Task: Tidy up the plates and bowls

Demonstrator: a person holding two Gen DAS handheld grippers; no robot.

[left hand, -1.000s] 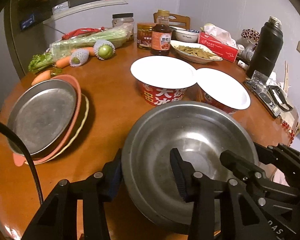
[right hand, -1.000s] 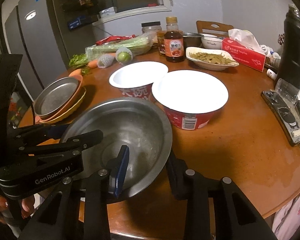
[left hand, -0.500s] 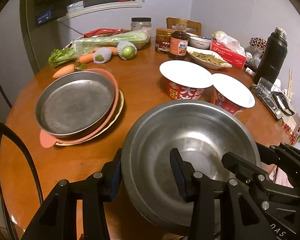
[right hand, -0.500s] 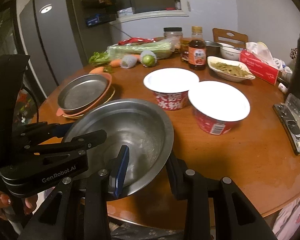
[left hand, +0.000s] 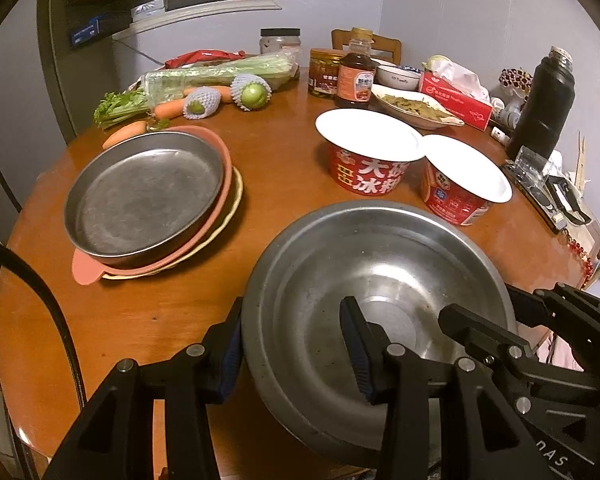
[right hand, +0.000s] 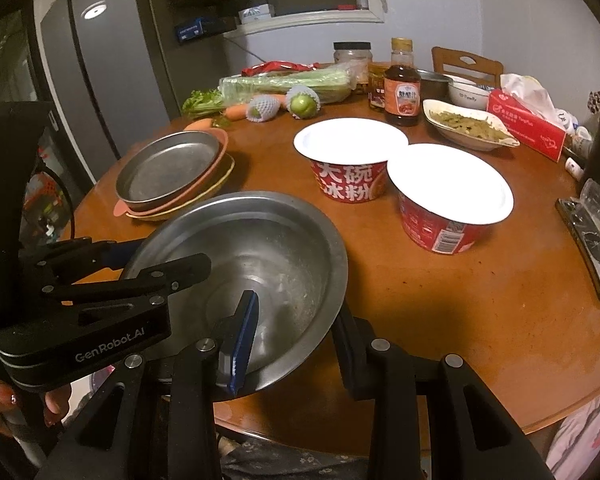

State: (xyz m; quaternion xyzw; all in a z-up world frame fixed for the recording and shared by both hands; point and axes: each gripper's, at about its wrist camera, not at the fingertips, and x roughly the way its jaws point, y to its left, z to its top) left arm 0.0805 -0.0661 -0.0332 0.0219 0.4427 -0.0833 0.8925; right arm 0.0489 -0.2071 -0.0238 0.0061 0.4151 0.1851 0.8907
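Held thing: we are carrying a wide round stainless-steel bowl (left hand: 380, 304) at the near edge of the round brown wooden table (left hand: 284, 168), mouth facing up, rim tilted a little.
Left tool (left hand: 296, 344): we are clamping it on the bowl's near-left rim, one blue-padded finger outside the wall, the other inside the basin.
Right tool (right hand: 292, 332): we are clamping it on the bowl's near-right rim the same way, one finger in, one out.
Support: we cannot tell whether the bowl's base is resting on the table or hanging just above it; part of it is overhanging the near edge.
Axis: the bowl is round, so we are reading no long axis; its opening is pointing upward and slightly away from us.
Likely target: a stack of a grey metal plate, a pink plate and a yellow plate (left hand: 148, 196), sitting to the left, well apart from the bowl.
Risk, slip: we are holding only thin rim on smooth steel; uneven lifting by either hand could be tipping the bowl out of one tool.
Risk, collision: two red instant-noodle bowls with white lids (left hand: 412, 168) are standing just beyond the far rim; pushing forward could be knocking them.
Risk, stacking: we are judging the bowl wider than the plates, so setting it on the stack could be leaving it rocking.
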